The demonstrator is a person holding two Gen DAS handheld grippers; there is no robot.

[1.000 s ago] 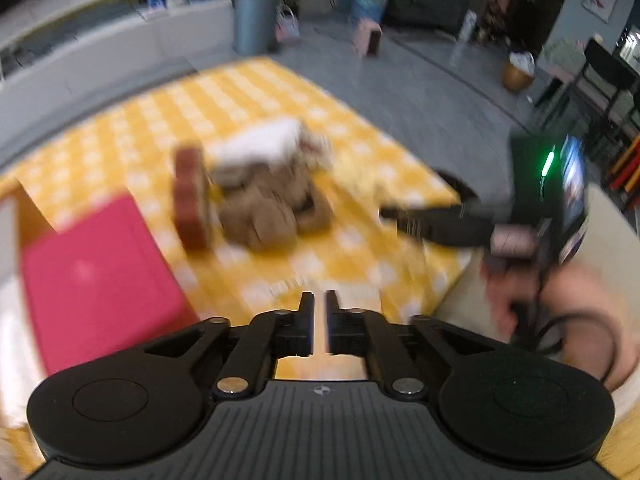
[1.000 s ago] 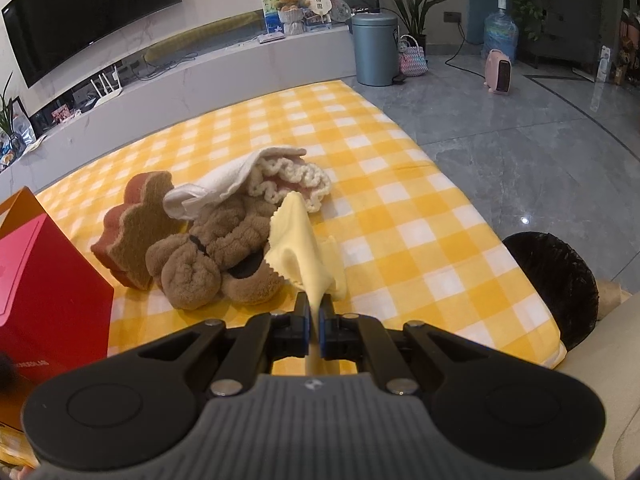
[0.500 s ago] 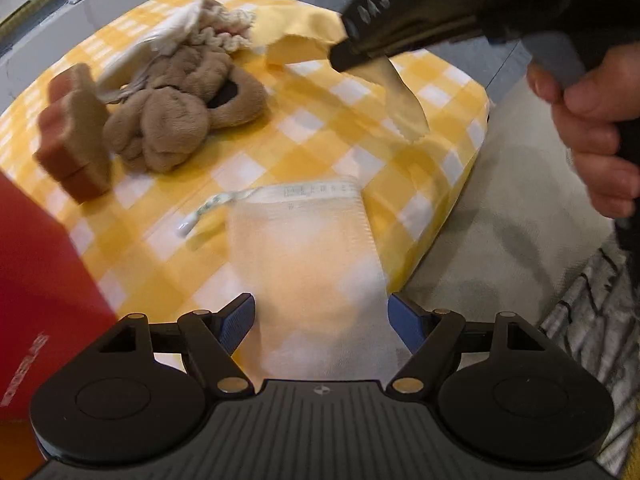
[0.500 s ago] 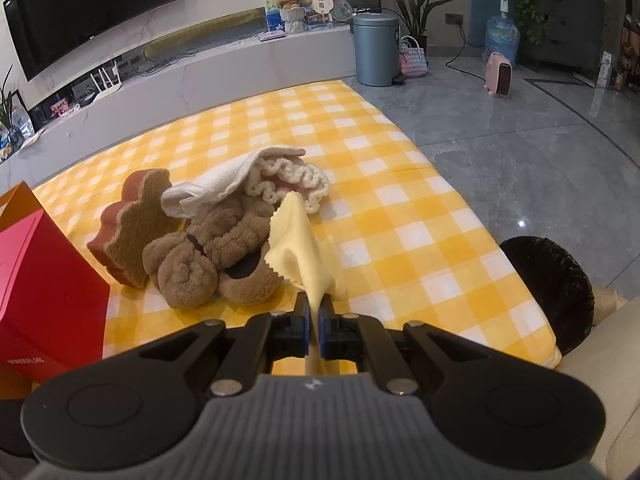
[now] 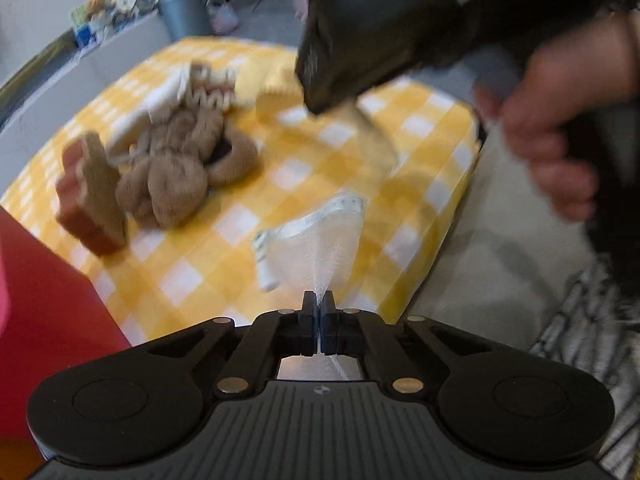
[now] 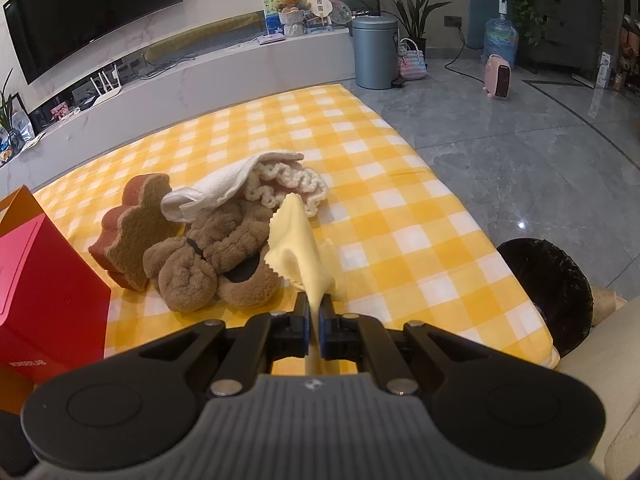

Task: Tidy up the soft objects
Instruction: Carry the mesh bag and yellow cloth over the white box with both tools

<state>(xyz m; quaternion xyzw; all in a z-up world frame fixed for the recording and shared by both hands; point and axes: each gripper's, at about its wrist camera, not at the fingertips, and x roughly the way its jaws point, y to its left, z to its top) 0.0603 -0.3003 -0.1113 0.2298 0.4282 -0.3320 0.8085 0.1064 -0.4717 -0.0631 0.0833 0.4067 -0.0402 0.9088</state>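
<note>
Left gripper (image 5: 319,300) has just been closing and its jaws now pinch the near edge of a sheer white mesh bag (image 5: 320,236), whose hemmed mouth lies on the yellow checked cloth (image 5: 192,276), on the near side of the brown plush toy (image 6: 208,260). Right gripper (image 6: 315,304) has its jaws pressed on a pale yellow cleaning cloth (image 6: 296,240); the cloth stands up from the jaws, its pinked edge in front of the plush toy in the right wrist view. Hand (image 5: 560,120) holding that gripper sits to the right of the toy in the left wrist view. Left of the toy: a brown sponge (image 6: 136,232) on edge, and beyond it a red box (image 6: 44,288). Behind the toy: a white towel (image 6: 228,188) draped over a cream crocheted piece (image 6: 288,180). Judged step: bag gets held so the cloth can go in. Risks: only 1 layer of mesh may be caught, or both, so the mouth stays flat and the cloth slides off; thin mesh may slip out on lifting; the 2 grippers are close and could knock together; left view is blurred, so the grip depth is unclear.
</note>
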